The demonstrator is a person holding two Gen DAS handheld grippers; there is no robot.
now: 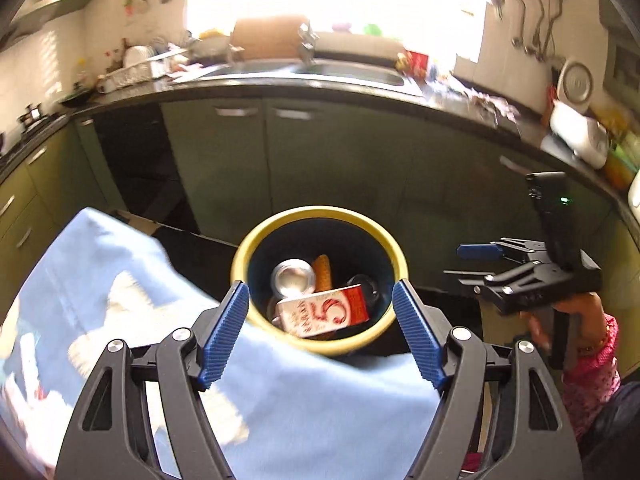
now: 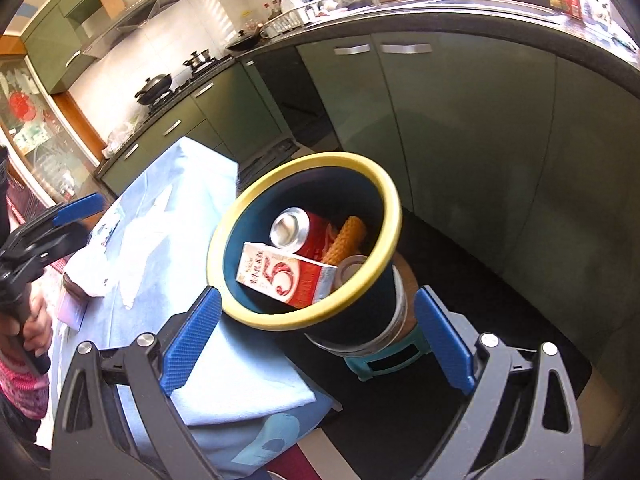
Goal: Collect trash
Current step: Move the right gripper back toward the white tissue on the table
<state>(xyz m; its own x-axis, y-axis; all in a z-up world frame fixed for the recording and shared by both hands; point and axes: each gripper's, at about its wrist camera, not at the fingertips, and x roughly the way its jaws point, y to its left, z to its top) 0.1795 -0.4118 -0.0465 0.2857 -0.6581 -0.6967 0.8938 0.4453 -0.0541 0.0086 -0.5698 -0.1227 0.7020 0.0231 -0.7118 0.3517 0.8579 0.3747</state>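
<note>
The left gripper [image 1: 320, 312] stood wide with nothing between its blue pads, hovering above the yellow-rimmed bin [image 1: 320, 216]. Inside the bin lay a red-and-white carton [image 1: 324, 312], a drinks can [image 1: 292, 278] and a ridged orange snack [image 1: 323, 272]. The right gripper [image 2: 320, 340] also stood wide and empty, near the bin's rim. A blue cloth [image 1: 120, 280] covered the table on the left.

Both cameras sit on hand-held grippers and look forward and downward at the yellow-rimmed bin [image 1: 256, 248]. The left wrist view faces it nearly head-on from close above, the sink counter [image 1: 280, 86] behind the bin. The right wrist view looks from the bin's other side, nearer. Both share the bin, blue cloth [image 2: 192, 208] and green cabinets [image 2: 460, 128].
</note>
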